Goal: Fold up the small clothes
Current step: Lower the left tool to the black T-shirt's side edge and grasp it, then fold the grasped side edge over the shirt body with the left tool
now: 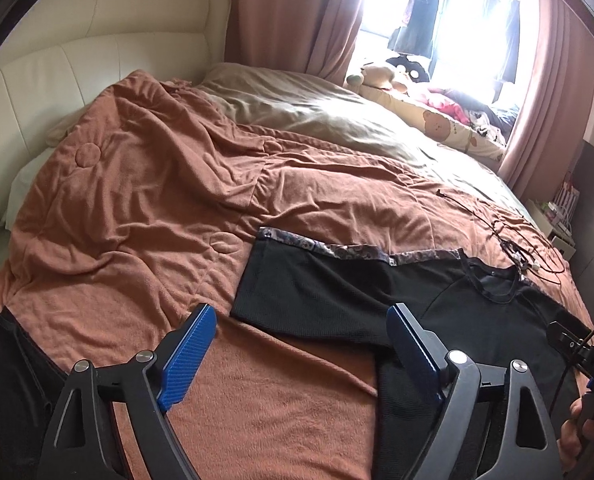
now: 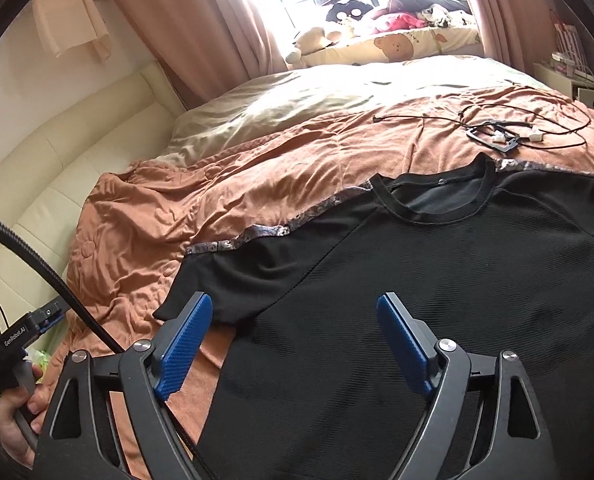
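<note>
Black T-shirt [image 2: 437, 280]: spread face-up on the orange quilt [image 1: 137, 208] at the near side of the bed, neckline [image 2: 433, 200] toward the window, patterned trim [image 1: 361, 253] running along the shoulder and sleeve top. Left sleeve [image 1: 297, 292] lying flat and pointing toward the headboard [image 1: 77, 56]; body mostly smooth, few wrinkles.

Left gripper [image 1: 301, 344]: spread wide, nothing between the blue pads [image 1: 187, 360], hovering over the quilt just beside the sleeve and underarm. Right gripper [image 2: 293, 342]: also spread, empty, over the chest panel, its left pad near the sleeve hem [image 2: 185, 300]. No fabric pinched by either yet.

Step in hand, prob.: picking grip points for the first fold. To do well:
- Take one layer pair at the edge only, e.g. sleeve hem w/ left, shoulder seam or side hem w/ right; avoid pinching quilt underneath, since it is soft and rumpled and could come up too.
- Come in low and shallow so the lower pad slides under the shirt.
- Lift both ends together, keep the edge taut, lay the sleeve across the chest in line w/ the neckline.
- Bottom hem out of view in both cams, so cannot tell if it lies straight; worth checking before folding lengthwise.

Black cable [image 2: 497, 120] w/ a small frame beyond the collar: well apart, no obstacle.
</note>
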A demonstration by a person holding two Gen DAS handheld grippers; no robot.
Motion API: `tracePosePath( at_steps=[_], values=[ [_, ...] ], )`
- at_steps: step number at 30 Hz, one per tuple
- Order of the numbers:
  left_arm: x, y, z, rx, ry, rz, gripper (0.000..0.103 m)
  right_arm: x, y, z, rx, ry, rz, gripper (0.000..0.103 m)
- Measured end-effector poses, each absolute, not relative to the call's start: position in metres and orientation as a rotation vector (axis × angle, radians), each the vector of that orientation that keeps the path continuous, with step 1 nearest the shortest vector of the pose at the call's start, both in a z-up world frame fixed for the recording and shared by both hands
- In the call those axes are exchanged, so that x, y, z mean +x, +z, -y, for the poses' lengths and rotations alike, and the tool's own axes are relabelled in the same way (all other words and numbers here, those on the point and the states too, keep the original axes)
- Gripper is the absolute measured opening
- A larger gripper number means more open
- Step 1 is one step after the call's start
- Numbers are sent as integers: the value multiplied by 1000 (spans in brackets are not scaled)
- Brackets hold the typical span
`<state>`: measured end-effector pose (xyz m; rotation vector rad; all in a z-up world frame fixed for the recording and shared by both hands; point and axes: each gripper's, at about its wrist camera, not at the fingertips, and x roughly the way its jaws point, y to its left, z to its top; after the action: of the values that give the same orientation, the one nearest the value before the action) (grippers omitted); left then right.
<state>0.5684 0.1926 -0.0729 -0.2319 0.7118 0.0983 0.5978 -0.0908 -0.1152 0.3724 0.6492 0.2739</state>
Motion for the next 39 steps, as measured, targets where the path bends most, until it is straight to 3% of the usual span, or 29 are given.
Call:
tracePosePath(
  at_steps=[6,11,17,23,27,29,30,33,39],
  values=[
    [611,-107,-210,-248,115,-780,80,643,-140,76,409,308,-683,66],
    [646,-149,-223,-252,89,-873,79,688,-172,65,503,380,-758,43],
    [673,-193,-248,-275,135,-972,77,739,-215,55,580,416,-859,23],
    [693,-223,-264,-336,140,-1022,76,761,-246,48,622,458,-911,12],
    [700,-231,-263,-343,168,-1040,67,770,-253,50,663,483,-916,12],
    [702,-230,-257,-339,150,-1050,42,773,-258,53,685,486,-930,11],
    [702,-229,-253,-340,129,-1061,24,775,-261,54,696,491,-936,11],
    [702,-221,-238,-303,85,-1066,12,773,-261,55,712,501,-938,9],
    [693,-170,-207,-276,19,-967,12,763,-245,63,727,514,-905,9]
  ],
)
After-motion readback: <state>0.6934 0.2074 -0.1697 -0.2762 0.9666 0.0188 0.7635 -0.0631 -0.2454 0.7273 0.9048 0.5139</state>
